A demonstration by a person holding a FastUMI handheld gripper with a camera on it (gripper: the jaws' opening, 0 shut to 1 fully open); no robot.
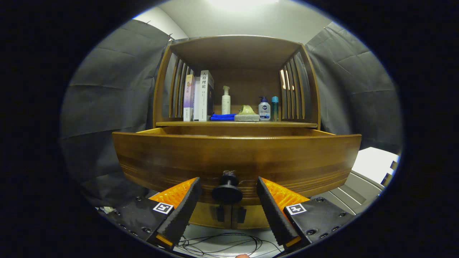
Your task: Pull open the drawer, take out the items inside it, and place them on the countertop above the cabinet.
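Note:
The wooden drawer (236,157) stands pulled out from the cabinet, its broad front facing me and its inside hidden behind that front. A dark round knob (227,191) sticks out from the lower middle of the drawer front. My gripper (227,183) is open, one finger on each side of the knob with a gap on both sides. The countertop (304,124) runs just above and behind the drawer.
On the countertop stand books (199,96), a folded blue cloth (222,116), a white pump bottle (226,101), a green sponge-like block (246,114) and two small bottles (268,108). Cabinet door handles (231,214) sit below the drawer. Cables (222,242) lie on the floor.

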